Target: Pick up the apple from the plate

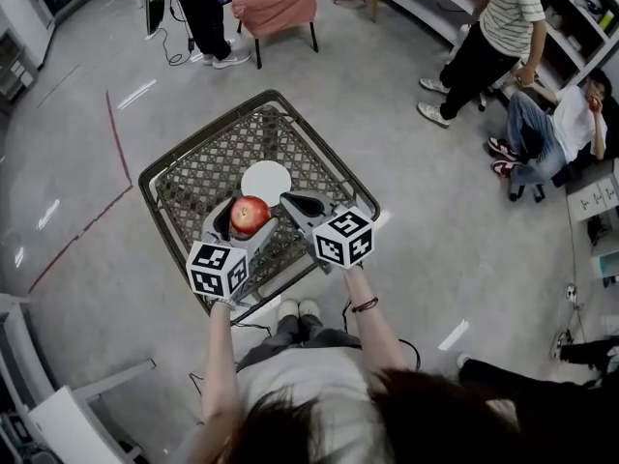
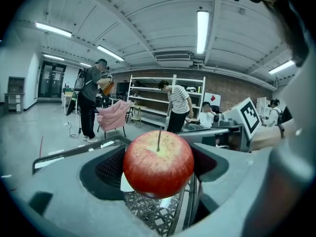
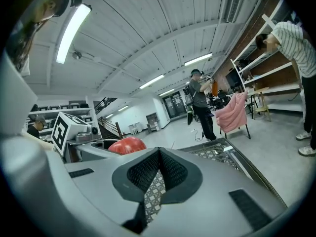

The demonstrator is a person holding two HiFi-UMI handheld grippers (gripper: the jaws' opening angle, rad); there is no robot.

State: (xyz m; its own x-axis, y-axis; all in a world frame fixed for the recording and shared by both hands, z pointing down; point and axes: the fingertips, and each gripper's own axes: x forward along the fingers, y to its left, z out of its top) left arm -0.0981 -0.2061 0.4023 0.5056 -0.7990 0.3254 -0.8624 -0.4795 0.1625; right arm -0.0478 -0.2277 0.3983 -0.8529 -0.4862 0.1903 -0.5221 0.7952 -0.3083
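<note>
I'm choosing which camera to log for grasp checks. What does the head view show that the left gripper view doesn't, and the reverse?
Only the head view: the round white plate seen whole and bare, the full outline of the dark metal mesh table, and the right gripper with its fingers together, holding nothing.

Only the left gripper view: the apple's thin stem and the ceiling light tubes.

Both: the red apple clamped between the fingers of the left gripper, and the pink chair.
</note>
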